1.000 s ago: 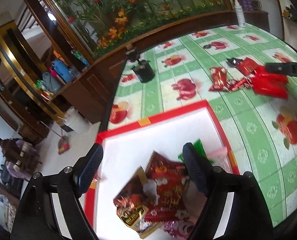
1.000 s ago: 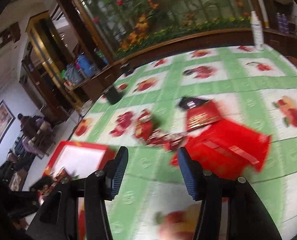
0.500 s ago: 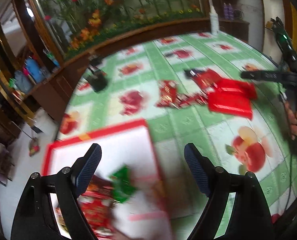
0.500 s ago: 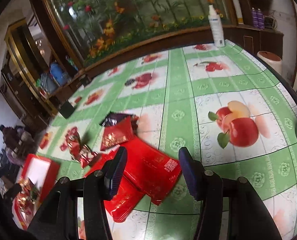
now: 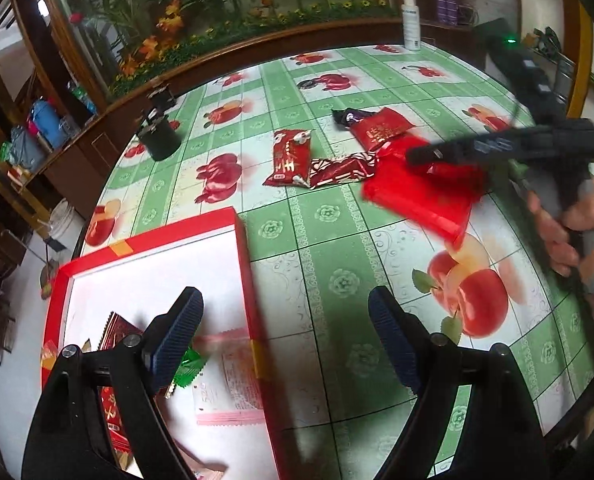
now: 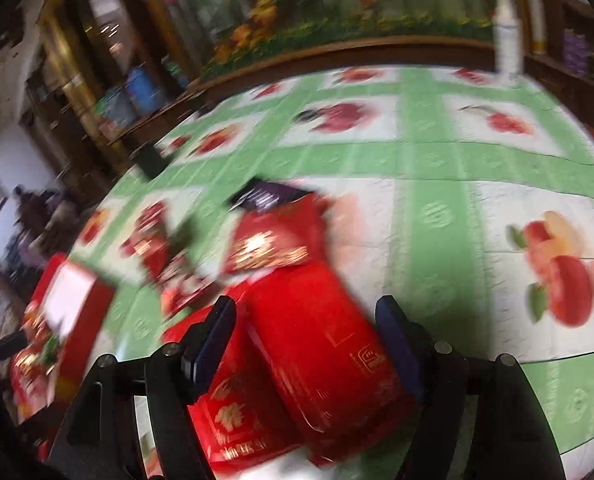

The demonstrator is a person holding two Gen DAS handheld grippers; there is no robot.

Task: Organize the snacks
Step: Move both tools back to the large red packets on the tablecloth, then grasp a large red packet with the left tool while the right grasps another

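My left gripper (image 5: 285, 332) hangs open and empty above the right rim of the red box (image 5: 241, 240). Red, green and pink snack packets (image 5: 233, 384) lie on the box's white floor. Loose on the green apple tablecloth are a small red packet (image 5: 291, 156), a patterned red bar (image 5: 341, 170), a flat red pouch (image 5: 381, 128) and two large red packs (image 5: 421, 200). My right gripper (image 6: 305, 316), held by a hand (image 5: 561, 220), is low over the large red packs (image 6: 317, 344). Its jaws are opening, and one pack lies between the fingers, not gripped.
A black pot-like object (image 5: 159, 140) stands near the table's far left edge. A white spray bottle (image 5: 411, 20) stands at the back. Wooden cabinets and a flower mural lie beyond the table. A person (image 6: 29, 208) sits far off on the left.
My left gripper swung right, from over the box's snacks to its right rim. My right gripper dropped toward the large red packs and its jaws widened.
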